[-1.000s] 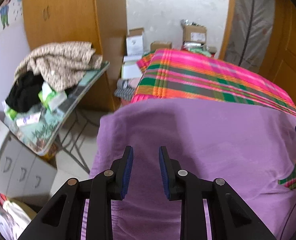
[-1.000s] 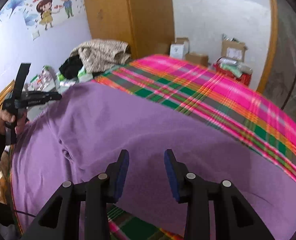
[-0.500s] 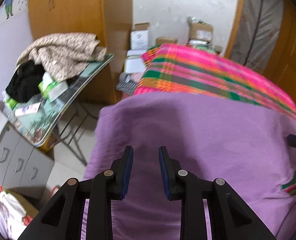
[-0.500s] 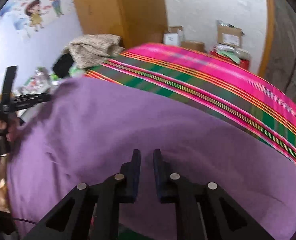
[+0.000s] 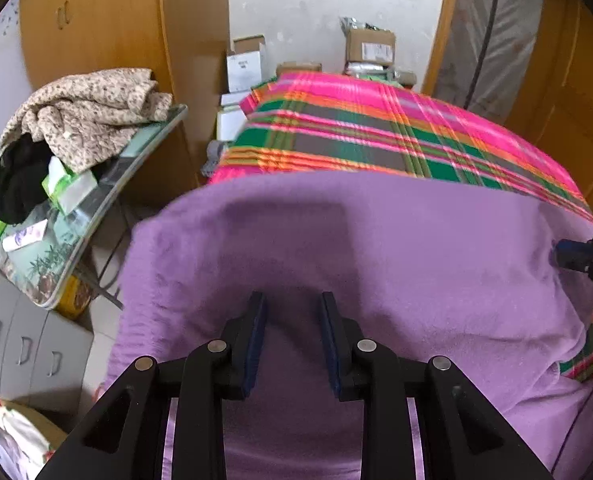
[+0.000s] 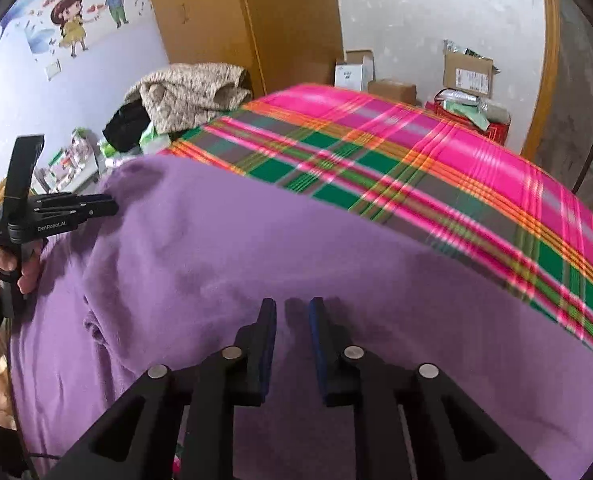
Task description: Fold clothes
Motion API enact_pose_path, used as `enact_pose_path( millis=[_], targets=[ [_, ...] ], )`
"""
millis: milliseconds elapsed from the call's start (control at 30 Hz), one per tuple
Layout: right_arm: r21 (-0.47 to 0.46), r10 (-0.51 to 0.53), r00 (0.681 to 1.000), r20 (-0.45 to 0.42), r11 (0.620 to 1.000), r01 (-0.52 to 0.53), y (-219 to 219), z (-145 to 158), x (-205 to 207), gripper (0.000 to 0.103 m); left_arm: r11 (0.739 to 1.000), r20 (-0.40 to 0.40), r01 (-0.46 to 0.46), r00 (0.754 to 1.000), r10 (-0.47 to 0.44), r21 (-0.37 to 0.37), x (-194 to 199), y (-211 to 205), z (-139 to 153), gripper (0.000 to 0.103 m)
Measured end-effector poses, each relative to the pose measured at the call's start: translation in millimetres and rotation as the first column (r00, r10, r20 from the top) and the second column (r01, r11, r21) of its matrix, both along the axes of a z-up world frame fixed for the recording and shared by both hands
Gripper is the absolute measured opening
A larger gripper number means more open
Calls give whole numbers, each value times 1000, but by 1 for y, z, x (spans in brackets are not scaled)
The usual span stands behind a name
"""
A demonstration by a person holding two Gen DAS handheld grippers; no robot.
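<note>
A purple garment (image 5: 376, 248) lies spread over a bed with a pink, green and orange plaid cover (image 5: 376, 136); it also shows in the right wrist view (image 6: 256, 264). My left gripper (image 5: 292, 308) is open, low over the garment near its left edge, with cloth between the jaws. It shows from the side in the right wrist view (image 6: 108, 205). My right gripper (image 6: 292, 312) has its jaws close together with a small gap, pressed on the garment; whether cloth is pinched is unclear. Its tip shows at the right of the left wrist view (image 5: 568, 256).
A glass-topped side table (image 5: 108, 192) at the left holds a beige quilted cloth (image 5: 88, 112), black clothing and packets. Grey drawers (image 5: 20, 344) stand below it. Cardboard boxes (image 5: 370, 46) sit by the far wall beyond the bed, next to a wooden wardrobe (image 5: 108, 20).
My right gripper narrowed from wide open to nearly closed on the garment, opening slightly in the last half second. My left gripper has moved forward and lower over the cloth, jaws unchanged.
</note>
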State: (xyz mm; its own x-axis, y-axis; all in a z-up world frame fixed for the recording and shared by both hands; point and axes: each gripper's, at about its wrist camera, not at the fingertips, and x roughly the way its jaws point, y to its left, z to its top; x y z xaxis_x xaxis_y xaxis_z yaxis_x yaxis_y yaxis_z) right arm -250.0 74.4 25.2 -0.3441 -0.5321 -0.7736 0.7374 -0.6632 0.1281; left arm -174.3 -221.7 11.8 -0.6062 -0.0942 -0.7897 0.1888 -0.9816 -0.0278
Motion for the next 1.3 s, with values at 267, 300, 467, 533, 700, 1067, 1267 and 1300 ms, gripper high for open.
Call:
enact_pose_path(
  millis=[267,300,467,533,700,1067,1267,1300],
  targets=[
    [-4,24,997,-68,1000,-24,1,9,-22,26,993,-35,-106,994,104,-44,-3,-51,14,29],
    [-1,32,996,-80,999,-33,1,10,-23,27,993,-38,-111,993,109,-50,-5,-56,14,34],
    [23,71,993,-99,997,-70,-5,11,-36,36,992,-45,-113,993,111,-60,-16,-77,13,49],
    [32,79,992,-102,997,-76,-7,10,-42,37,994,-35,-98,995,96,-52,-21,-83,10,53],
    [41,86,992,-87,996,-82,-12,1,-59,37,997,-11,-59,998,59,-54,-33,-87,-3,55],
    [57,118,993,-32,992,-116,-16,-21,-84,38,999,14,-41,999,41,31,-47,-102,-18,60],
    [85,141,990,-21,987,-139,-19,-21,-83,35,997,14,-24,1000,24,73,-48,-101,-17,48],
    [89,151,988,-20,985,-149,-21,-21,-81,24,997,10,-15,1000,14,79,-48,-99,-17,39]
  ],
)
